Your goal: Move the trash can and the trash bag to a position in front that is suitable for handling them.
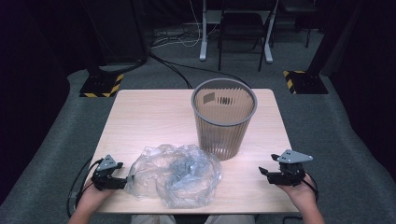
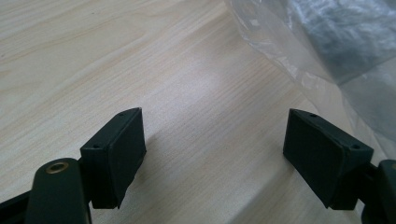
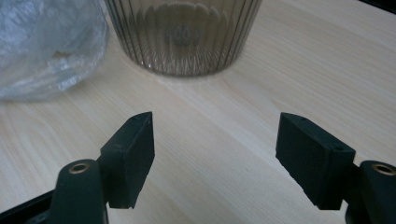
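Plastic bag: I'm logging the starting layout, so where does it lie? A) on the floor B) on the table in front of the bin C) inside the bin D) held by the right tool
B: the crumpled clear plastic bag lies on the table, nearer the person than the upright bin.

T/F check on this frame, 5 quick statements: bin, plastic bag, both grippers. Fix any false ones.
1. The bin stands upright on the table. True.
2. The plastic bag is already inside the bin. False: it lies crumpled on the table, in front of the bin and to its left.
3. The left gripper is open with nothing between its jaws. True.
4. The right gripper is shut on the bag. False: it is open, over bare table, with the bag off to its left.
5. The bin is lying on its side. False: its open rim faces up.
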